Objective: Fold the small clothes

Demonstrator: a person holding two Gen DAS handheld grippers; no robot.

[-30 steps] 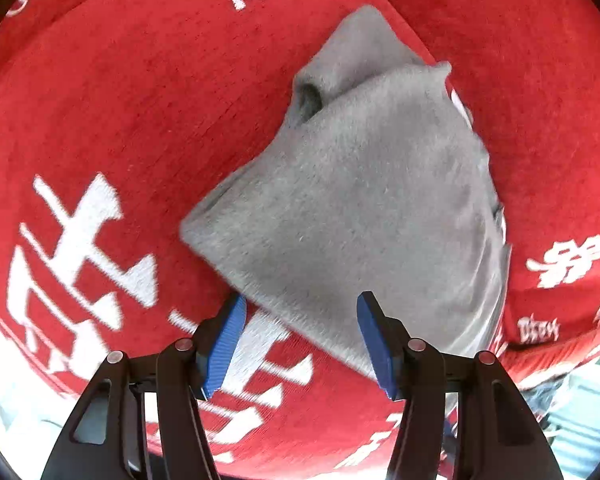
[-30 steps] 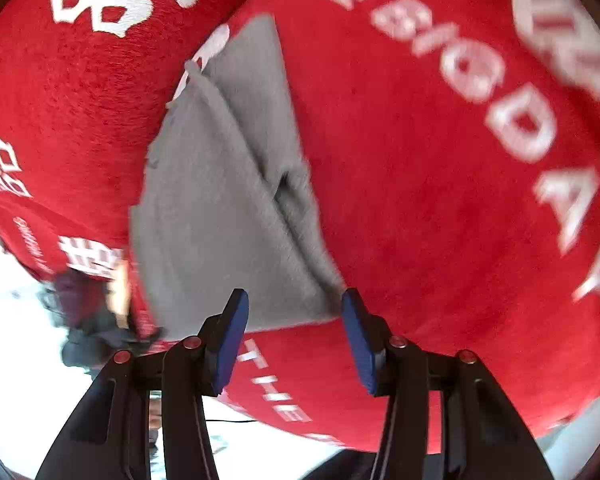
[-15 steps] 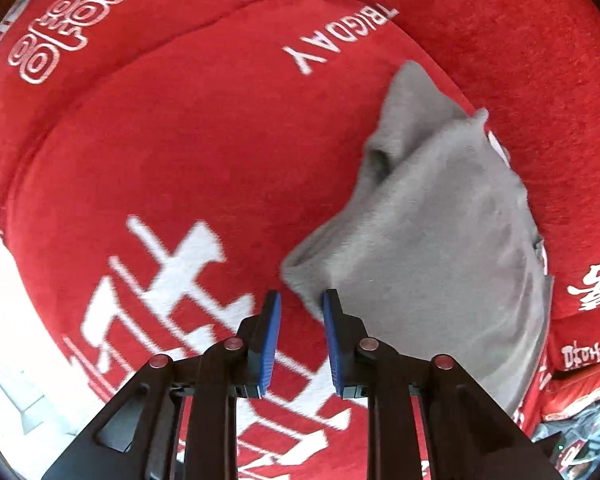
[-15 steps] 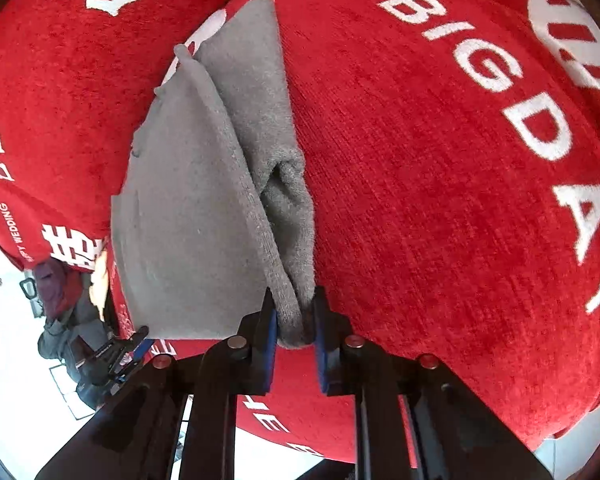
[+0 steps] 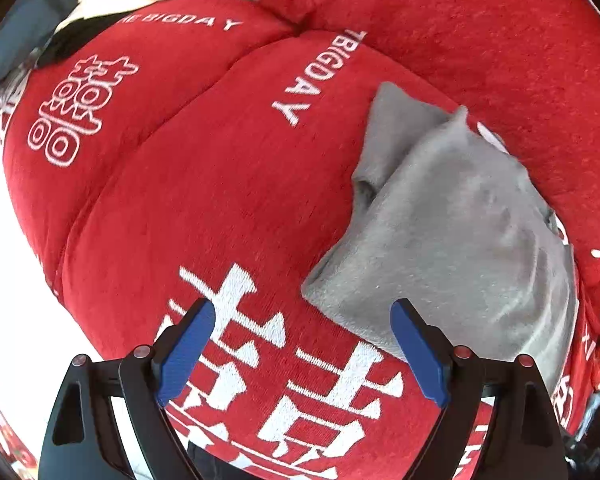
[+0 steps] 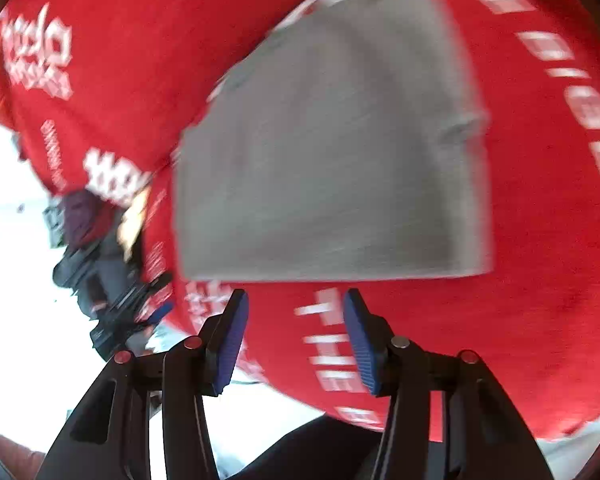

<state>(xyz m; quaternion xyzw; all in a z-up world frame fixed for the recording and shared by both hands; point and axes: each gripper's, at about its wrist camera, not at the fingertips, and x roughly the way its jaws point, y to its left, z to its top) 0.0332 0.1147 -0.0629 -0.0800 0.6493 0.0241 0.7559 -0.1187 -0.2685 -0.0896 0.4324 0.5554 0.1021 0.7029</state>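
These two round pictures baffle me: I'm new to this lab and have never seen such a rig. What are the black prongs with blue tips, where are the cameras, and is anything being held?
There is no robot arm: a person holds a two-finger gripper in each hand, each with a wide-angle camera looking along its fingers. One picture is from the left gripper, the other from the right gripper; the blue tips are gripping pads. A grey garment, partly folded, lies on a red blanket with white lettering. Both grippers have just been opening, with nothing between the pads, so nothing is held. The right view is blurred.
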